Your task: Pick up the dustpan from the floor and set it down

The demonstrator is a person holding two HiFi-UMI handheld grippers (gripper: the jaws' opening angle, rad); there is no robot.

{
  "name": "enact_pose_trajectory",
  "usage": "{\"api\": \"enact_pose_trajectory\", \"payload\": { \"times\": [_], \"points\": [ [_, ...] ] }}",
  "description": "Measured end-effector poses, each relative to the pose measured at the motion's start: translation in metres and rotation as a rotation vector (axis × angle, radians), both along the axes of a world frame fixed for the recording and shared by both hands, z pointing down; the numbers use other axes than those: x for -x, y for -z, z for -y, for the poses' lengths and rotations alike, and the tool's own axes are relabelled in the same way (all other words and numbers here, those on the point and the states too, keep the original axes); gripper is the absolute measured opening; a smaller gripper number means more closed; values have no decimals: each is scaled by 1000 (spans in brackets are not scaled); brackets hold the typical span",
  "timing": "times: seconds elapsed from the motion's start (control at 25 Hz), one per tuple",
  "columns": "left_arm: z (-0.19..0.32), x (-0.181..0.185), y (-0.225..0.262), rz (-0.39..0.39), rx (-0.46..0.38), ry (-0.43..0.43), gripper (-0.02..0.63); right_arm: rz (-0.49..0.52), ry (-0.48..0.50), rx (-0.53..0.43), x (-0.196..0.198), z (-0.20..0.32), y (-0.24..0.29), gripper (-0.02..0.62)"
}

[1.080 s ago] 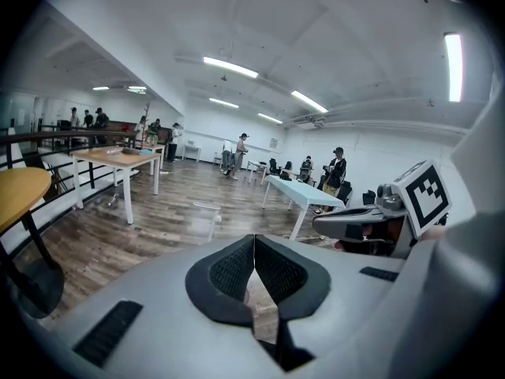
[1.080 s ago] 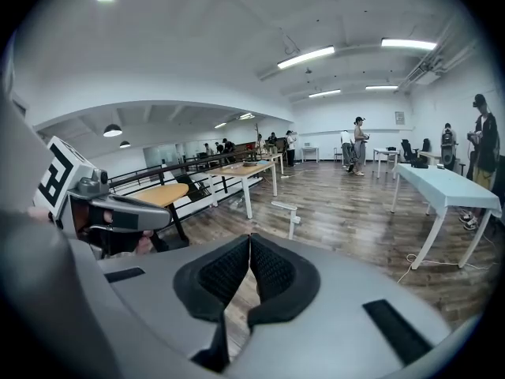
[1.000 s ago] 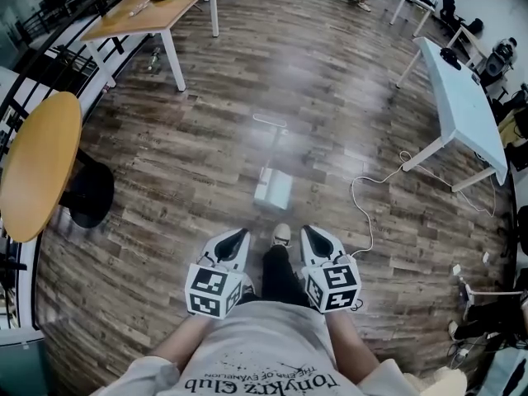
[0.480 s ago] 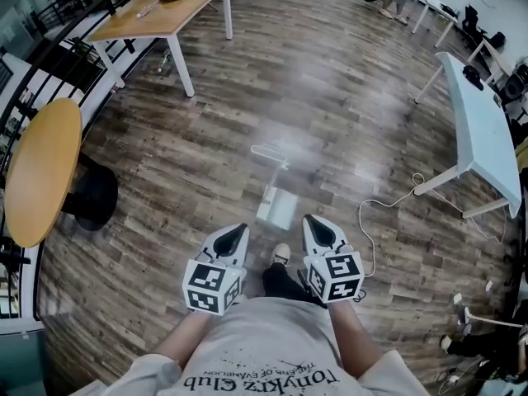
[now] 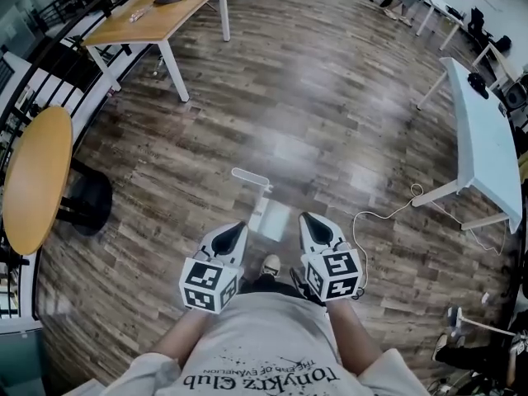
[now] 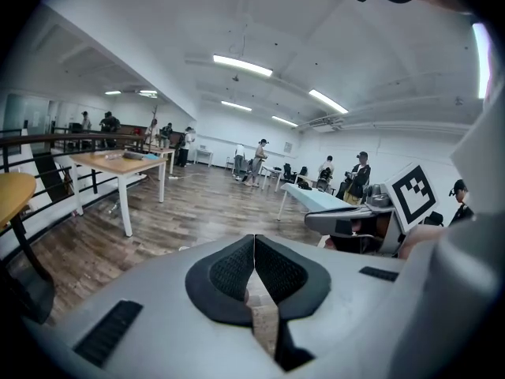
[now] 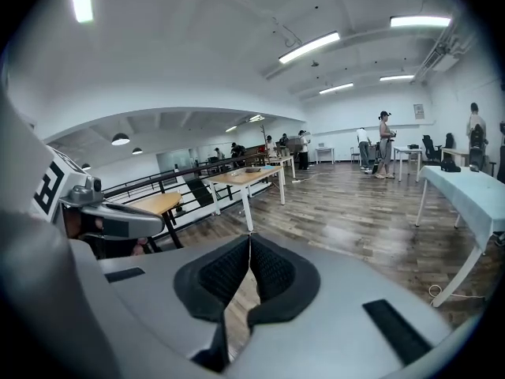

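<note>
Wood-plank floor (image 5: 330,97), glossy, ran the length of a big open room under strip lights. Far left: black railing (image 5: 49,64), then a round wooden table (image 5: 37,180) with a dark stool (image 5: 82,200) just beside it. Upper left stood a rectangular wooden table (image 5: 157,11) on white legs, small items on top, too small to name. Centre of the floor: the dustpan (image 5: 268,217) – pale, its pan on the planks and its long handle (image 5: 250,177) reaching up and left in the head view. It sat just ahead of the person's shoe (image 5: 271,265), ungripped. To the right a white cable (image 5: 388,213) looped across the floor toward a long white table (image 5: 483,139). Several people (image 6: 361,172) stood far back in the room. Both hands were held low in front of the body, side by side and roughly parallel, pointing forward and somewhat down. The left gripper (image 5: 238,228) had its black pads pressed together with nothing between them. The right gripper (image 5: 309,219) was the same – pads met at the tips, empty. In the head view the dustpan showed between the two gripper tips.
</note>
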State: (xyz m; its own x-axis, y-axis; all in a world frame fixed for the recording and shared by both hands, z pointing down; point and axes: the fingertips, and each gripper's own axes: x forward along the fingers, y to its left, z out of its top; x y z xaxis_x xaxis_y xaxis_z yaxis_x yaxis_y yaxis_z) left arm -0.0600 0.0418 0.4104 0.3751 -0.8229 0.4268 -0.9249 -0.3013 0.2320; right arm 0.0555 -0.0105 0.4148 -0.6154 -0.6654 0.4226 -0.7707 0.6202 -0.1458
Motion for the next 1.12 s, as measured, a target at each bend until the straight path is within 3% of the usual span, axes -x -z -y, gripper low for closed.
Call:
{"api": "enact_pose_trajectory", "payload": {
  "times": [0.36, 0.64, 0.88, 1.12],
  "points": [
    [51, -6, -5, 9, 15, -69, 25, 2, -40, 28, -5, 33, -3, 25],
    [85, -22, -8, 33, 25, -178, 25, -8, -104, 49, -18, 46, -10, 25],
    [102, -13, -21, 42, 53, -201, 25, 3, -138, 71, -11, 60, -17, 25],
    [112, -4, -37, 119, 66, -304, 26, -5, -156, 78, -5, 76, -24, 25]
  ]
}}
